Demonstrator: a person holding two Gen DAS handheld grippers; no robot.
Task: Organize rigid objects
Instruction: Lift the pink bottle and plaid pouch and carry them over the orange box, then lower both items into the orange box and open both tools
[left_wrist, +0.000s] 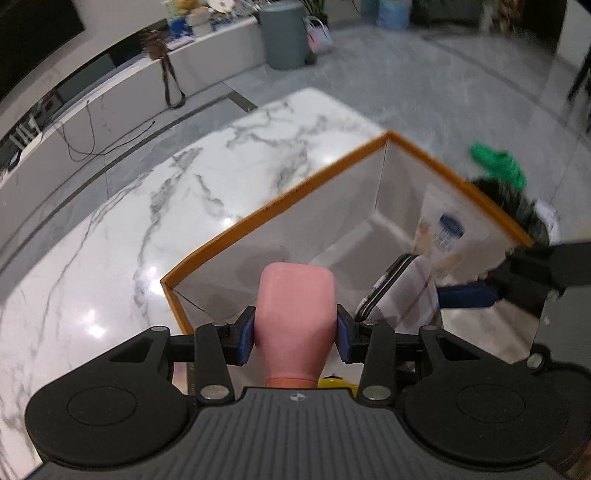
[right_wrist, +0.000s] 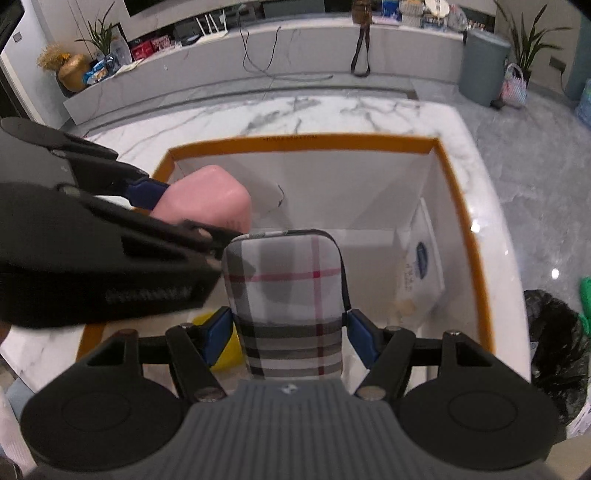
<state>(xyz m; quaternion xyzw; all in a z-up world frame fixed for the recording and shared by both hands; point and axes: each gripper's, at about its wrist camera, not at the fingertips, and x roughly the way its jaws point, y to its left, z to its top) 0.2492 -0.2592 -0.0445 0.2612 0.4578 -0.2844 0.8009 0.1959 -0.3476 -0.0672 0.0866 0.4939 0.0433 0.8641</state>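
Observation:
A pink bottle (left_wrist: 295, 314) is clamped between the blue pads of my left gripper (left_wrist: 295, 334), base forward, over the near left corner of a white box with an orange rim (left_wrist: 280, 201). The same pink bottle (right_wrist: 207, 199) and left gripper (right_wrist: 177, 210) appear at the left of the right wrist view. My right gripper (right_wrist: 290, 328) is shut on a plaid hard case (right_wrist: 288, 291) above the box (right_wrist: 303, 142). That plaid case (left_wrist: 391, 291) shows beside the bottle. A white packet (right_wrist: 421, 266) leans on the box's right inner wall.
The box stands on a white marble table (left_wrist: 129, 236). A yellow object (right_wrist: 225, 354) lies under the grippers near the box's near edge. A black-lined bin (right_wrist: 557, 332) with green items sits on the floor to the right. A long low cabinet (right_wrist: 258, 55) runs along the far wall.

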